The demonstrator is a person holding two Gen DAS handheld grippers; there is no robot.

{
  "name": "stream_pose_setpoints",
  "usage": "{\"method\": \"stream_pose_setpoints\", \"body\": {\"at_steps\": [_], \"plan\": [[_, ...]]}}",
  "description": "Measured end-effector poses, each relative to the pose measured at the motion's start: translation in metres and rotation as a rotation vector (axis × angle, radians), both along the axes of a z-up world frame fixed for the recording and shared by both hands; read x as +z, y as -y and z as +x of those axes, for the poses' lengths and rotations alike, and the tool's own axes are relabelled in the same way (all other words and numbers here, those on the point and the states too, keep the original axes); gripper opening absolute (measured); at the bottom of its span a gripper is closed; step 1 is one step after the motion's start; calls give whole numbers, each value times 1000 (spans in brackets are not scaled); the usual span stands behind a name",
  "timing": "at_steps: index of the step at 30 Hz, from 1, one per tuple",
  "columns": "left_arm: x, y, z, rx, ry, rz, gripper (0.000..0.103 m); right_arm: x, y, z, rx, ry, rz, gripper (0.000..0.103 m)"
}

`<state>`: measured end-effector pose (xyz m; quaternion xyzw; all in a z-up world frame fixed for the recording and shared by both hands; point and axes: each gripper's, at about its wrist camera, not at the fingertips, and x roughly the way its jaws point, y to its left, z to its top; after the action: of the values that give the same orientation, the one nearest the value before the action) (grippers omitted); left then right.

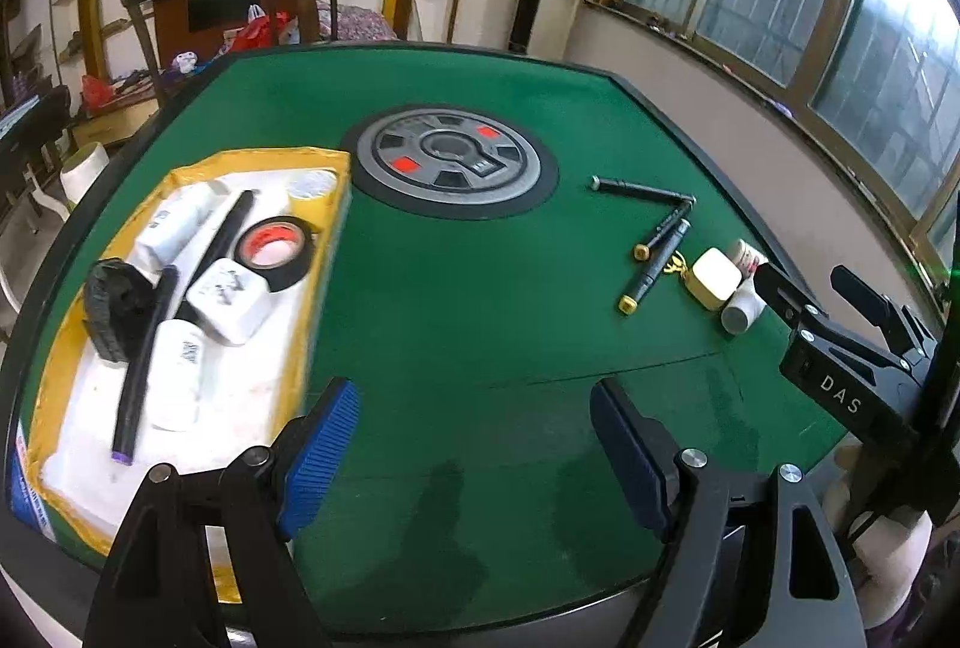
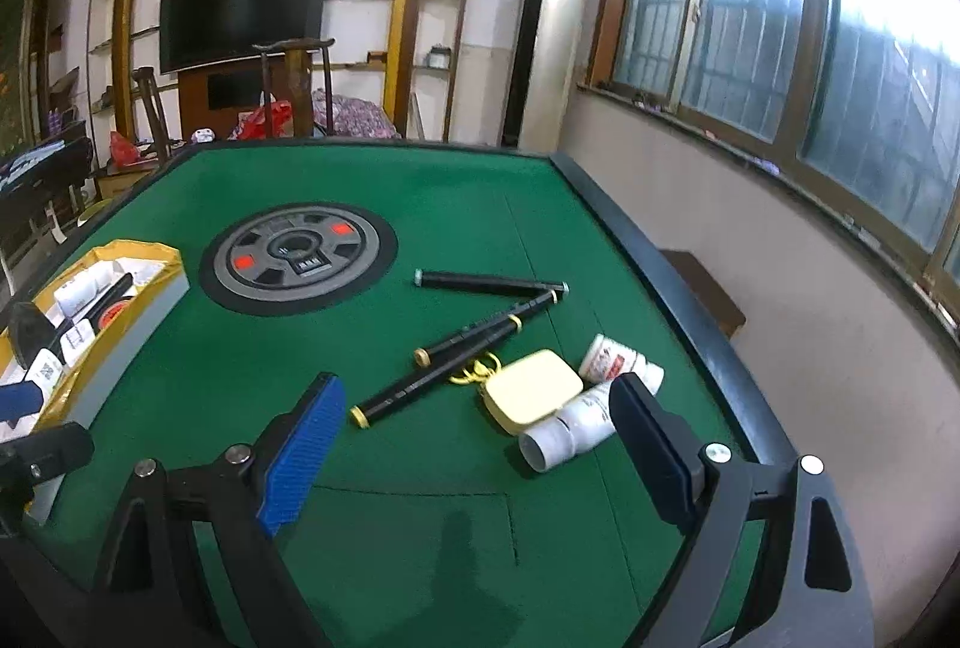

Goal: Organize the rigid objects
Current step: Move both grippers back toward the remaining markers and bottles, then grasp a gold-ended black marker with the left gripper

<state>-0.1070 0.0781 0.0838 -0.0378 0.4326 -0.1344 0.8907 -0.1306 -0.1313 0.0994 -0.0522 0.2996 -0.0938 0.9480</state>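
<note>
Both grippers' fingers spread over green table (image 2: 420, 468), yellow tray (image 1: 324, 204) left

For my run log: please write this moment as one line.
left tongs open, empty | right tongs open, empty | pens, bottles loose | tray part-filled

We hold the left tool (image 1: 474, 453) pitched down, its blue-padded jaws spread wide with nothing between them. Our right tool (image 2: 480, 453) is likewise wide open and empty, angled less steeply, and it appears at the right edge of the left wrist view.
</note>
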Motion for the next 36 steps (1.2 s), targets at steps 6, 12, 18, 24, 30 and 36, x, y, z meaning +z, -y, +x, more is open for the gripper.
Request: {"method": "stream_pose_setpoints", "body": {"at_steps": [6, 12, 18, 24, 30, 36], "plan": [[-7, 18, 6, -20, -21, 20, 83, -15, 19, 10, -35, -58, 31, 89], [-16, 34, 14, -40, -45, 35, 83, -30, 36, 20, -46, -104, 63, 89], [-23, 44, 22, -66, -75, 23, 83, -31, 73, 33, -42, -130, 163, 89], [-31, 47, 27, -101, -97, 5, 83, -39, 165, 51, -82, -148, 484, 89], [-25, 80, 48, -181, -52, -10, 83, -49, 203, 67, -135, -73, 601, 89], [-41, 150, 79, -339, 0, 61, 61, -58, 201, 67, -170, -22, 598, 89]]}}
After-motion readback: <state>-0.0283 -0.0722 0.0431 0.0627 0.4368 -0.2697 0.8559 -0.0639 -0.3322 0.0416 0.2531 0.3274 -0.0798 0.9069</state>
